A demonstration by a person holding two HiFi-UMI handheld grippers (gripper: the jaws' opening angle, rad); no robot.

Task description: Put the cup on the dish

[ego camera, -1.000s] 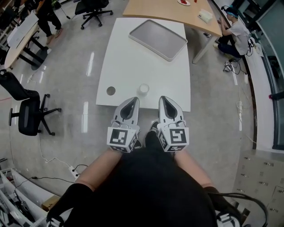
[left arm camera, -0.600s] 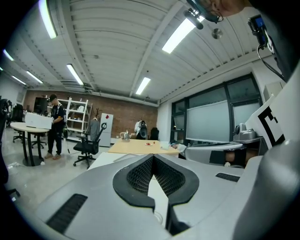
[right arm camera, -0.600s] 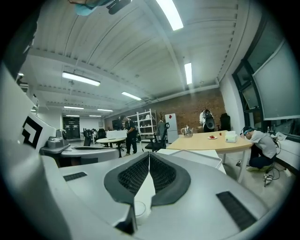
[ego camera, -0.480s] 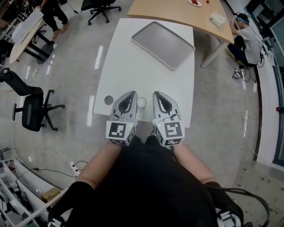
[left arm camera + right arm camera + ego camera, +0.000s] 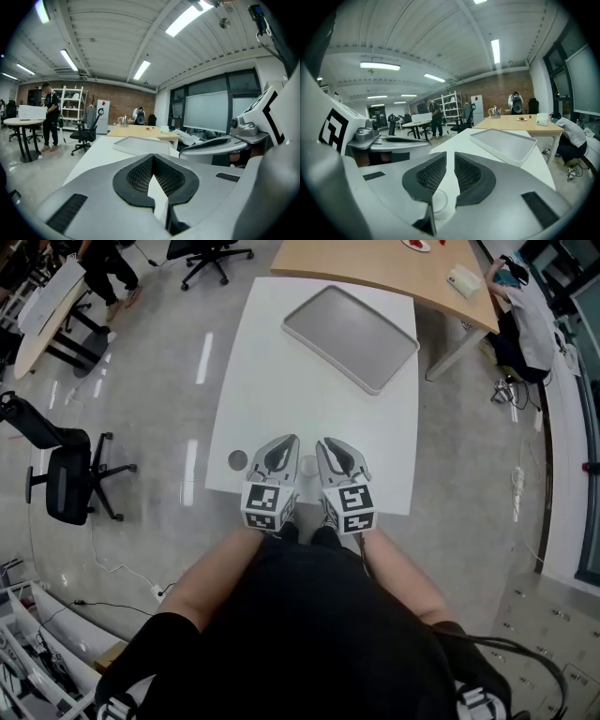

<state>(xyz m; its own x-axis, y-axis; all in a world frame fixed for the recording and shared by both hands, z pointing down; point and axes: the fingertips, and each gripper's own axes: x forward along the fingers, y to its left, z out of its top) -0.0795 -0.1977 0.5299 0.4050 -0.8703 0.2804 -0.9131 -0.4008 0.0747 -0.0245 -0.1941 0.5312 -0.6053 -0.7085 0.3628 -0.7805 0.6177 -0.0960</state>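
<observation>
A small white cup (image 5: 307,465) stands near the front edge of the white table (image 5: 309,399). A small dark round dish (image 5: 237,459) lies at the table's front left corner. My left gripper (image 5: 284,448) and right gripper (image 5: 330,450) hover side by side at that front edge, with the cup between their tips and touching neither. Both are shut and hold nothing. In the right gripper view the cup's rim (image 5: 438,201) shows just under the shut jaws (image 5: 454,157). The left gripper view shows its jaws (image 5: 152,157) meeting at the tip.
A grey rectangular tray (image 5: 352,338) lies at the table's far right end. Behind it stands a wooden table (image 5: 375,263) with a person (image 5: 525,306) beside it. A black office chair (image 5: 66,474) stands on the floor at left.
Both grippers have come down and drawn closer together at the table's front edge. The cup now lies between their tips instead of ahead of them.
</observation>
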